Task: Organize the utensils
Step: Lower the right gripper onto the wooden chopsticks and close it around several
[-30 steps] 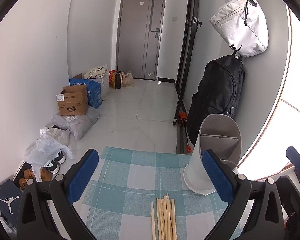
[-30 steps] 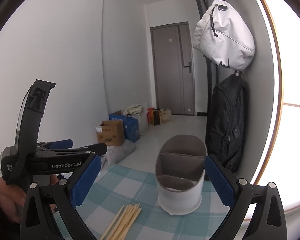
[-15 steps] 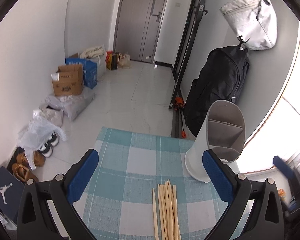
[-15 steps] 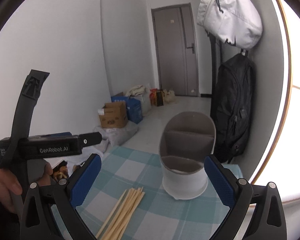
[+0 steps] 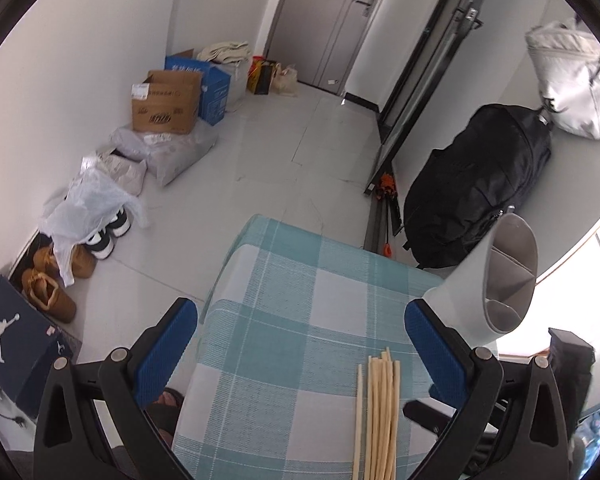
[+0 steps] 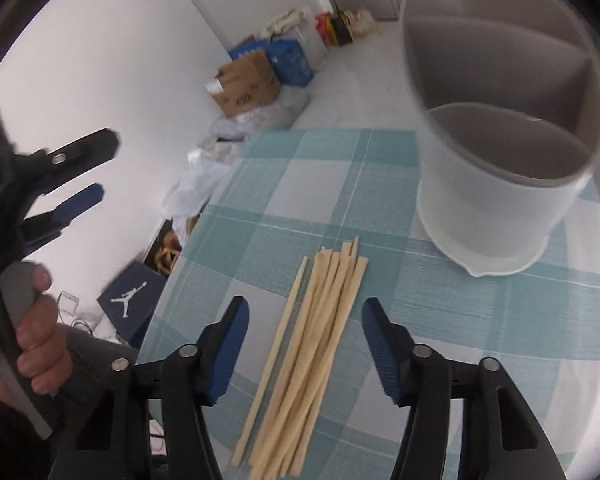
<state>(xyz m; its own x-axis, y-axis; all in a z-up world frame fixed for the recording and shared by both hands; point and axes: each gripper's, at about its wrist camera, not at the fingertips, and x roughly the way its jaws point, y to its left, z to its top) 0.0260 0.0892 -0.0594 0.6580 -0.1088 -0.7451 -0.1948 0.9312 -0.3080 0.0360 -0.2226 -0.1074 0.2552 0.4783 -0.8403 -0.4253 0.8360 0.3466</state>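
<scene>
Closing over the bundle of chopsticks [image 6: 314, 344], the right gripper [image 6: 304, 344] is observed with its blue pads either side of the sticks but not yet pressing; nothing is clamped. A sound grip, it is judged, would be taken square across the bundle near mid-length, so that all sticks are gathered and none splays out. The gripper is seen pitched steeply down toward the checked tablecloth [image 6: 480, 320]. To the left, the left gripper [image 5: 300, 350] is held by a hand [image 6: 28, 344], jaws wide apart and empty. Farther right, the divided utensil holder [image 6: 500, 152] stands upright, its compartments apparently empty.
</scene>
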